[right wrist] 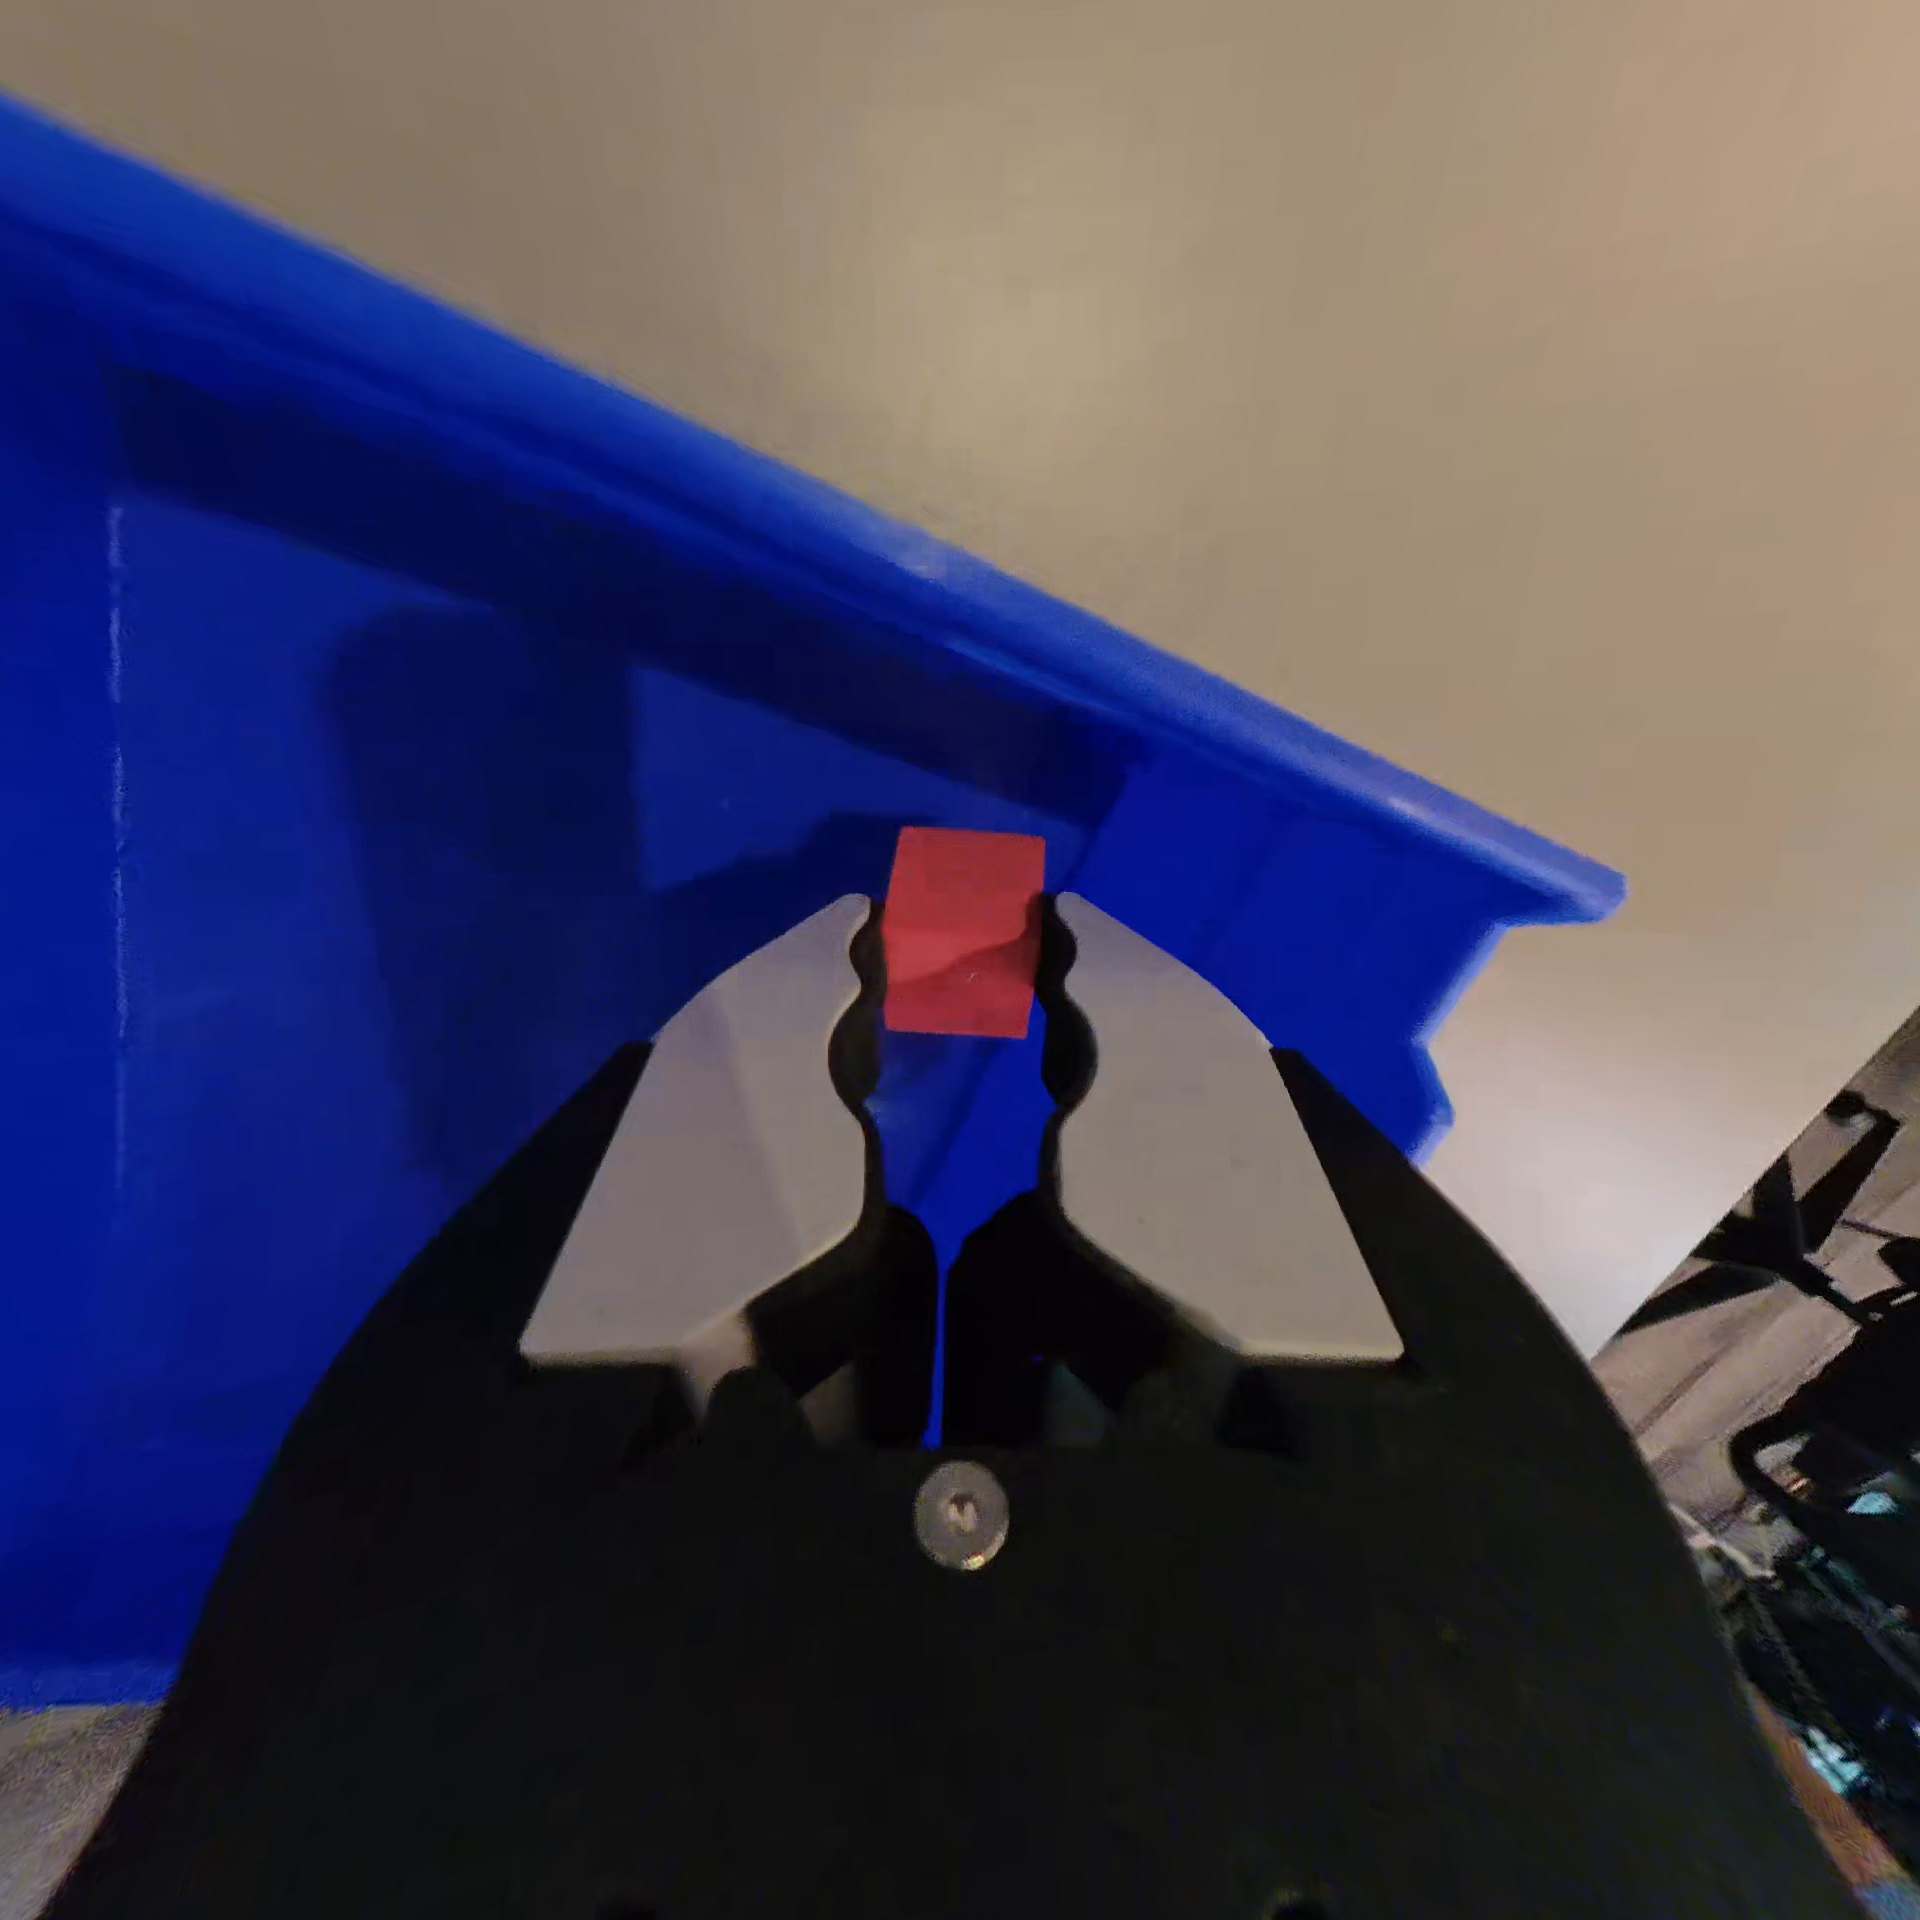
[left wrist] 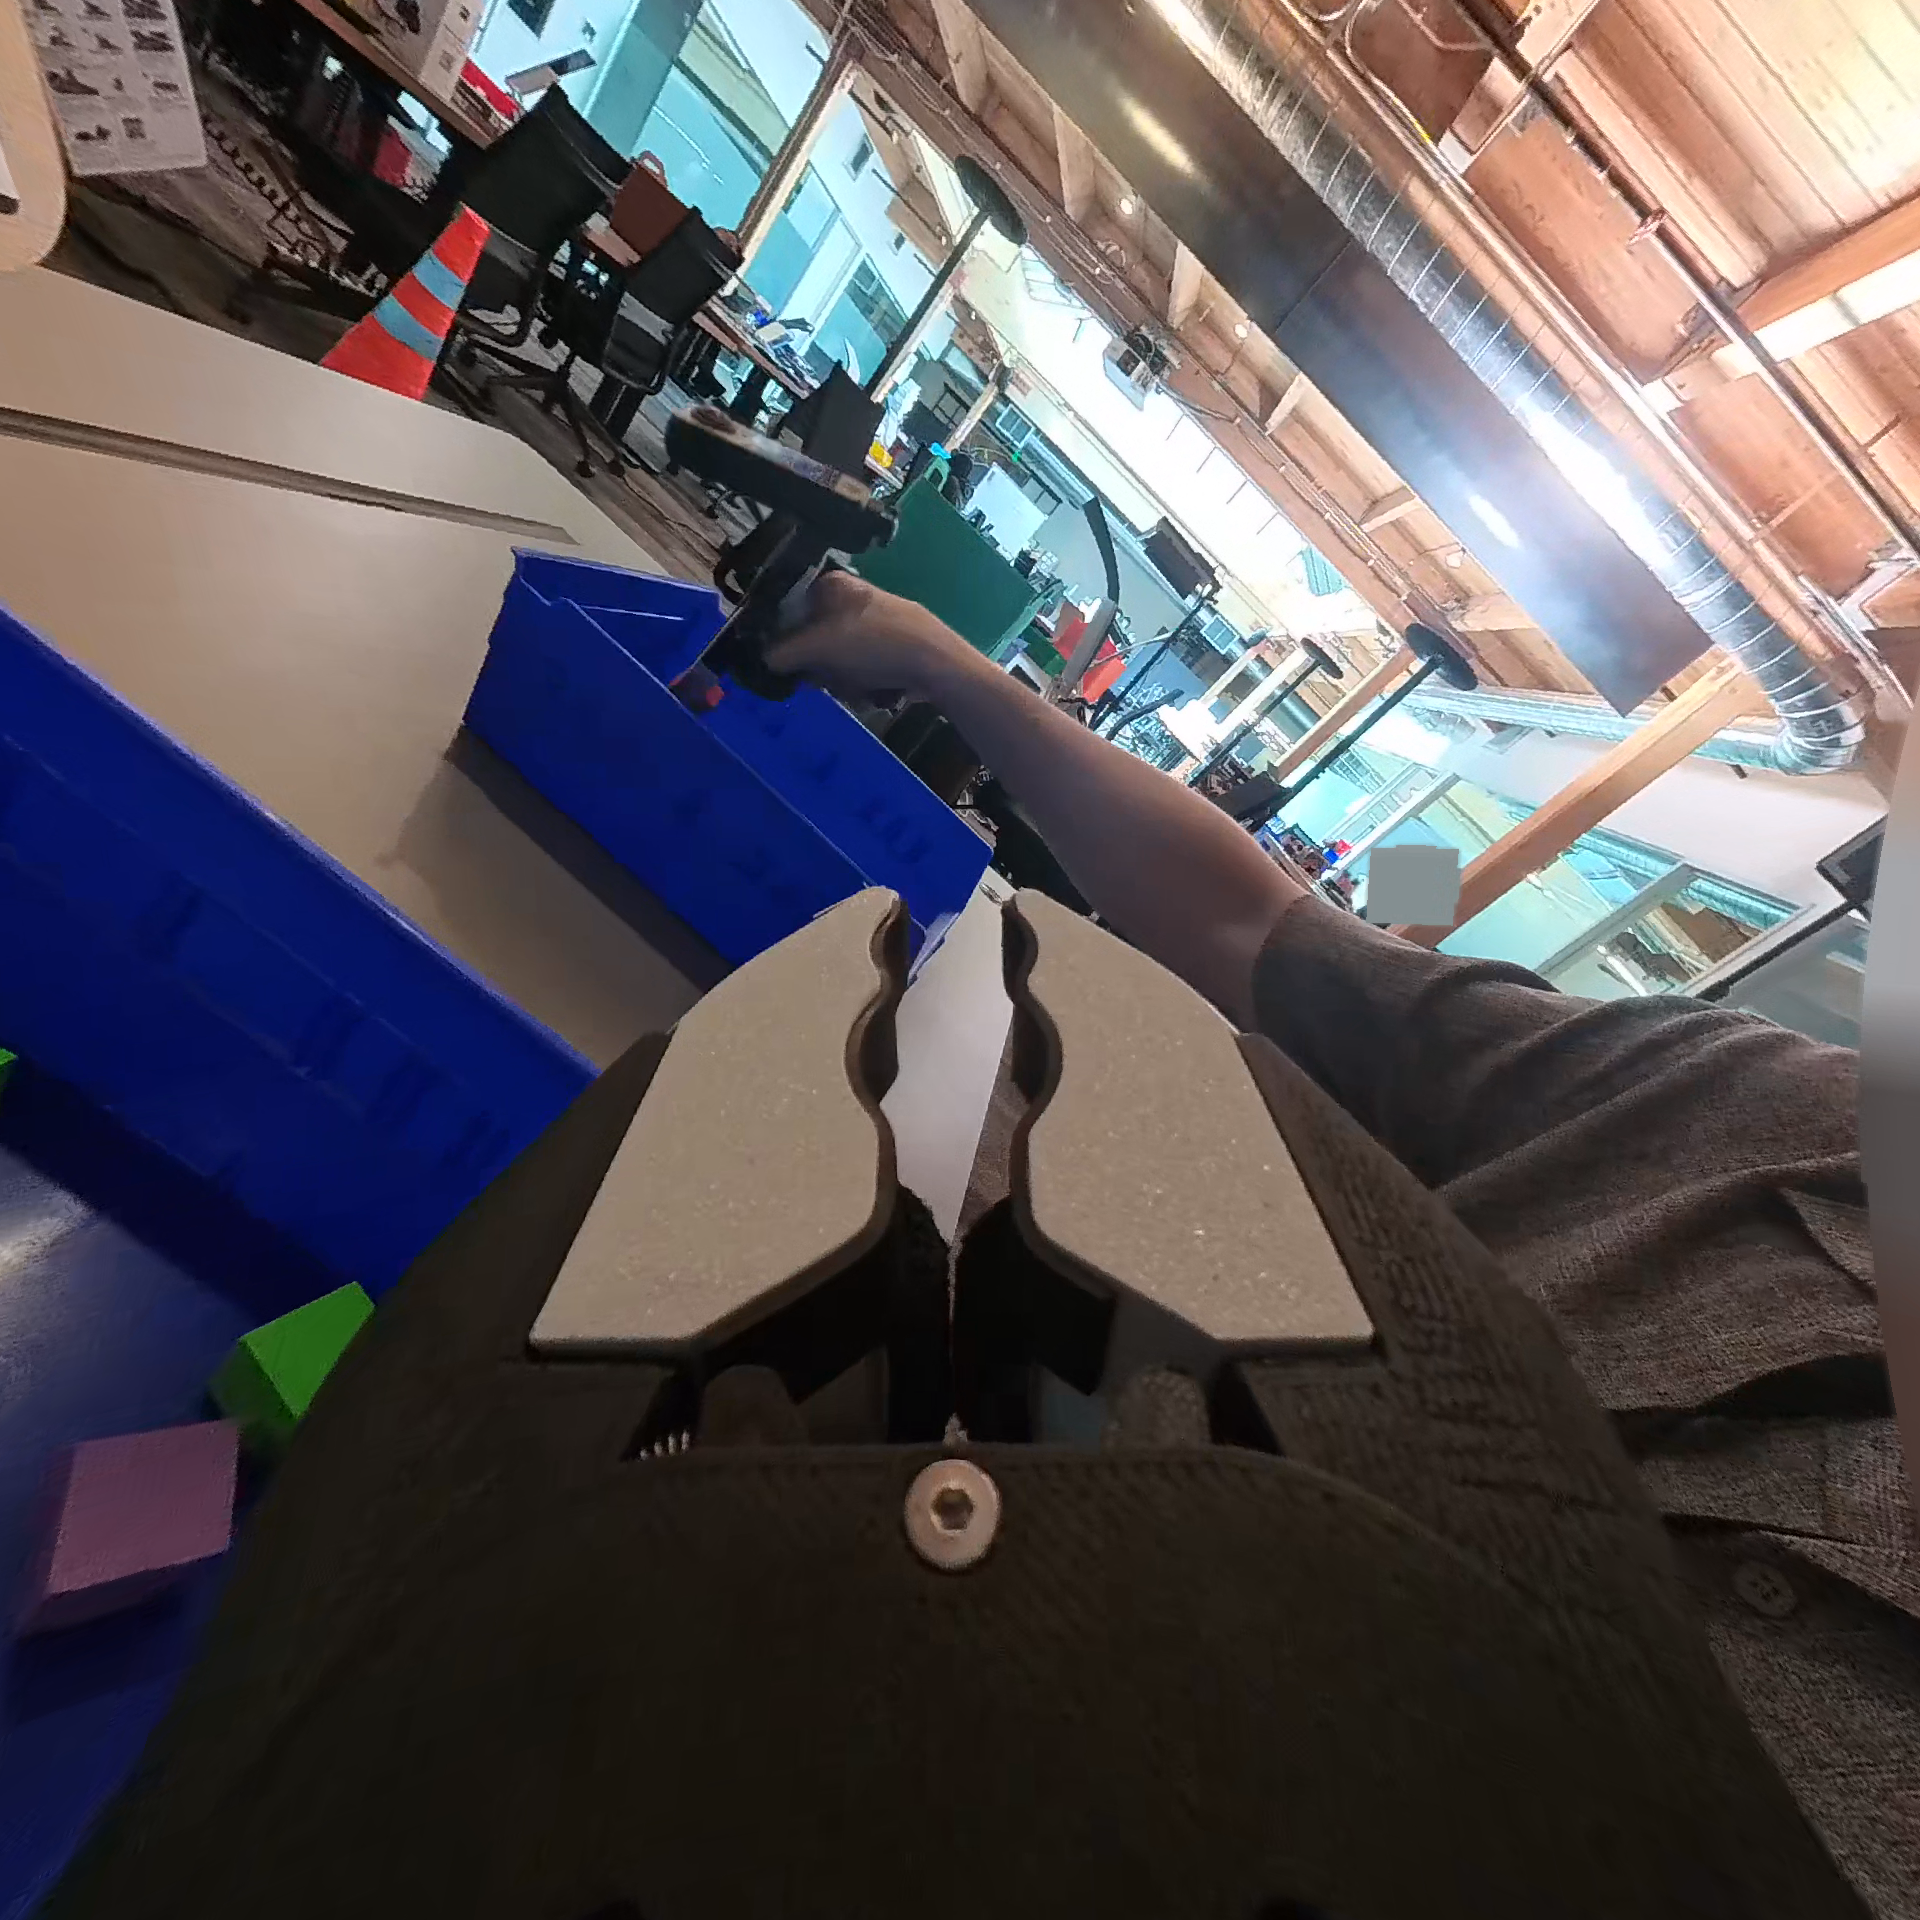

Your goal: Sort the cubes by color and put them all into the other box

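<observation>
Overhead, a workshop with wooden roof beams (left wrist: 1714, 156) and a long metal duct (left wrist: 1455, 343) spreads behind a pale tabletop (left wrist: 260, 582), with office chairs (left wrist: 540, 208) and an orange and blue cone (left wrist: 416, 301) at the far left.

Two blue bins stand on the table. In the left wrist view the near bin (left wrist: 208, 987) fills the left side, and a green block (left wrist: 291, 1361) and a purple block (left wrist: 135, 1527) lie on its floor, close together. The far bin (left wrist: 727, 790) sits beyond it, well apart from the blocks.

A person's forearm in a grey sleeve (left wrist: 1558, 1143) reaches out to the far bin, the hand (left wrist: 862, 644) gripping the right gripper (left wrist: 698, 686), which dips over that bin's rim.

From its own camera, the right gripper (right wrist: 961, 914) is clamped on a small red block (right wrist: 961, 930), pinched at the fingertips and held in front of the blue bin (right wrist: 416, 935) wall; the blur makes it hard to judge whether the block is inside the bin or just above it.

The left gripper (left wrist: 951, 914) hangs above the near bin with its jaws slightly parted and nothing between them.

So one block is in hand at the far bin, while two lie in the near one.

Printed sheets (left wrist: 114, 83) hang at the far left; their writing is too small to make out.
</observation>
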The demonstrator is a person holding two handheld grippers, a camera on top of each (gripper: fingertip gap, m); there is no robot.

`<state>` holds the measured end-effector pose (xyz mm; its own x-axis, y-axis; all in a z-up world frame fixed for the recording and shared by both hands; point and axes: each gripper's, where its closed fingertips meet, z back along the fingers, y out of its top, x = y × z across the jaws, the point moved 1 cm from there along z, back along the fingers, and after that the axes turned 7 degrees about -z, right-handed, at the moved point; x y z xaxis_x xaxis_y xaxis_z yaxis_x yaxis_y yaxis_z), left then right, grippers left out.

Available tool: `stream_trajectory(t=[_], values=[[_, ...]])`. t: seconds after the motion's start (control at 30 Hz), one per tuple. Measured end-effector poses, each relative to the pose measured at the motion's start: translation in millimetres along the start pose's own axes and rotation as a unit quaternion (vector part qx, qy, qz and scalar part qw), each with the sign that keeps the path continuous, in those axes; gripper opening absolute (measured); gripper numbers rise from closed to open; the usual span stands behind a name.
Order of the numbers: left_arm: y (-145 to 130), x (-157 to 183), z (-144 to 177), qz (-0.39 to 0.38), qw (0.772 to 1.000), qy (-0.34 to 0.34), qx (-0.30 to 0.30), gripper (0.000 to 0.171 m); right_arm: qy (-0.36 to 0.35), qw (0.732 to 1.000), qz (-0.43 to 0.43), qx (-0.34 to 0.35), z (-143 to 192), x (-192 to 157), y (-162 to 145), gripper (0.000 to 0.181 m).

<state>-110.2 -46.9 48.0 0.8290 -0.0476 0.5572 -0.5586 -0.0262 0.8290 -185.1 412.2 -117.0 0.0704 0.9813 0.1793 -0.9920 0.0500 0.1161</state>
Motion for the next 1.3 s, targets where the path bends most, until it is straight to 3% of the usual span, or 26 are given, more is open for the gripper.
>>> stream_trajectory(t=[0.43, 0.53, 0.63, 0.73, 0.83, 0.9, 1.1, 1.3], values=[[1, -1, 2, -0.004, 1.000, 0.003, 0.001, 0.017, -0.020, 0.999, -0.043, -0.025, -36, 3, 3, 0.035], [2, -1, 4, -0.011, 1.000, 0.013, 0.000, 0.017, -0.025, 0.999, -0.045, -0.012, -30, 4, 6, 0.051], [7, -7, 8, -0.025, 0.999, 0.034, -0.004, 0.018, -0.020, 0.999, -0.043, 0.006, -15, -3, 4, 0.052], [20, -37, 21, -0.075, 0.988, 0.127, -0.037, 0.018, 0.003, 0.999, -0.041, 0.034, 8, -16, -3, 0.053], [35, -93, 35, -0.139, 0.943, 0.278, -0.121, 0.033, 0.008, 0.997, -0.021, 0.078, 37, -31, -17, 0.054], [37, -127, 32, -0.148, 0.914, 0.331, -0.182, 0.041, 0.003, 0.991, -0.009, 0.130, 59, -39, -23, 0.052], [13, -211, -3, -0.104, 0.856, 0.380, -0.333, 0.043, 0.024, 0.970, 0.024, 0.243, 107, -77, -39, 0.049], [-1, -249, -1, -0.211, 0.743, 0.370, -0.516, 0.041, 0.040, 0.956, 0.058, 0.284, 120, -95, -56, 0.048]])
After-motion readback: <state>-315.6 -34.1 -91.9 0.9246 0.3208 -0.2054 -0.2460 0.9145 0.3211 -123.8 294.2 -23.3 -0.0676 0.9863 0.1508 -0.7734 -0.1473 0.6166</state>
